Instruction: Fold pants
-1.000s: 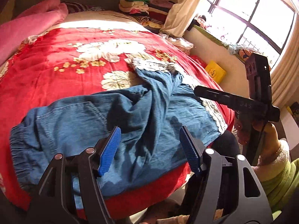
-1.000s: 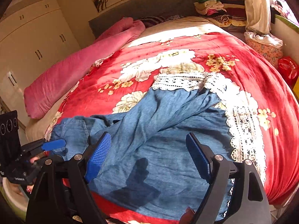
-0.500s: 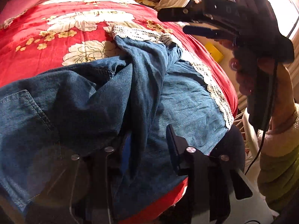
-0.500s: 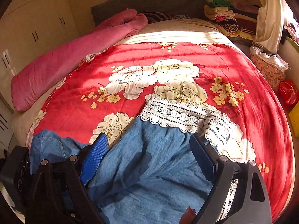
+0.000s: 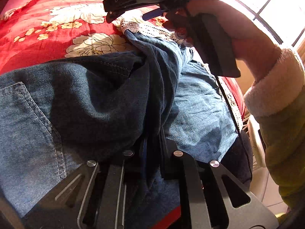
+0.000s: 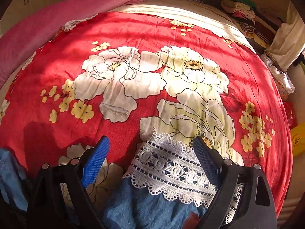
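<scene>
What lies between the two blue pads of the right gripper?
In the right wrist view, the white lace hem of the denim pants lies between the open right gripper pads, untouched.

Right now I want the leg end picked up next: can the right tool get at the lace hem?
Probably yes: the right tool is open, its fingers flanking the lace hem, which lies uncovered on the red bedspread.

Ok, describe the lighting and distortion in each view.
Left wrist view: the window is blown out with glare, leaving the right gripper backlit and the pants in shadow. Right wrist view: slatted sunlight crosses the red bedspread, with fisheye bulge.
</scene>
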A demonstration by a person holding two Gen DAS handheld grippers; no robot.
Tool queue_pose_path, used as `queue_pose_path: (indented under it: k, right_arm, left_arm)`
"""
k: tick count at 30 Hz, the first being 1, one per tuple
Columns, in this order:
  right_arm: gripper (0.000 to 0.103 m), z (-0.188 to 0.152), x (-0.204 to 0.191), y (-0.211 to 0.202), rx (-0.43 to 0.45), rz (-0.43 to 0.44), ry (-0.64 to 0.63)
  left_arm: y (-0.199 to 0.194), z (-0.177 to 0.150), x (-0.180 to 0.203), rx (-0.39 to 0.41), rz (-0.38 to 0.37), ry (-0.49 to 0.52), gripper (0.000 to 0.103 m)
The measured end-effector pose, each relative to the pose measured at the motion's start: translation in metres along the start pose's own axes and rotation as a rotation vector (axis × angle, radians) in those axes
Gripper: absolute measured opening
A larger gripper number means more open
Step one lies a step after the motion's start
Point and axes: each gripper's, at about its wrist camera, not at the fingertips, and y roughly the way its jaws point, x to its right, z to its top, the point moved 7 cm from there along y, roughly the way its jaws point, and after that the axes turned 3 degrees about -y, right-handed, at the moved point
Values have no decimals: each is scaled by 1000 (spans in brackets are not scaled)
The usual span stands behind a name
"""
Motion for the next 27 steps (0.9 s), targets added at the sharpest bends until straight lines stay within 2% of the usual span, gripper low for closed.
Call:
queue_pose_path:
  k: [1,2,3,4,5,6,7,8,14,18,23,27]
  right_arm:
    - [88,-1,3,7,-19,-22,-2]
    - [83,-5,5,15,-44,-10,11]
    - [68,-9,5,21,-57,39,34]
    - [63,-12,8,22,-49,79,66]
    - [53,-14,12,20,-34,80,78]
    - [29,-15,14,14,-11,93,81]
    - [18,-16,18,8,5,112,100]
    - [11,-18,22,-1,27,136,132]
    - [11,-33,58,-72,188,213,270]
    - [11,-55,83,-119,270,221,332]
    - [11,-96,103,-160,330,242,385]
    - [11,-135,104,-171,328,233,397]
  left_arm:
    - [0,0,0,0,-3,-2,4]
    - [-1,0,-1,1,-6,-3,4]
    - [0,0,0,2,-8,-4,4]
    - [0,0,0,2,-10,-6,4]
    - [-1,-1,-1,3,-11,-7,4]
    - [-1,-1,-2,3,-10,-6,4]
    - [-1,-1,-1,5,-5,-4,3]
    - [-4,-1,-2,6,-2,-3,3]
    - [-11,3,2,19,10,3,2]
    - [-24,6,6,48,25,14,1]
    - [-45,10,5,92,41,12,1]
    - [-51,10,3,105,51,20,1]
